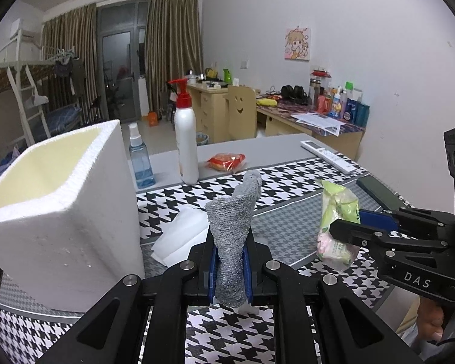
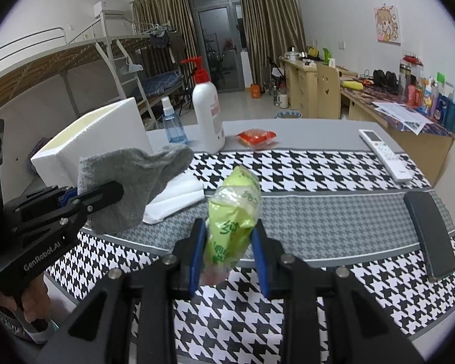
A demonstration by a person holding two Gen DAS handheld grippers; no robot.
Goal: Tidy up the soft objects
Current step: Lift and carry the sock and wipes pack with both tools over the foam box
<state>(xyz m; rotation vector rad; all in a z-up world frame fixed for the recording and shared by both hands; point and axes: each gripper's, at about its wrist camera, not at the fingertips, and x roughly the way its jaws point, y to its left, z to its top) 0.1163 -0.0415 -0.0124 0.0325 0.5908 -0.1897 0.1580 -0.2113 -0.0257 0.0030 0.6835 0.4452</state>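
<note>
A grey sock hangs above the table, and my left gripper is shut on it between its blue pads. The sock and the left gripper show at the left of the right wrist view. A green tissue pack is lifted off the cloth with my right gripper shut on it. That pack and the right gripper sit at the right of the left wrist view. A white foam box, open at the top, stands at the left. A folded white cloth lies beside it.
On the houndstooth table cover stand a white pump bottle and a blue spray bottle. A red snack packet, a white remote and a dark phone lie further back and right. Desks and a bunk bed fill the room behind.
</note>
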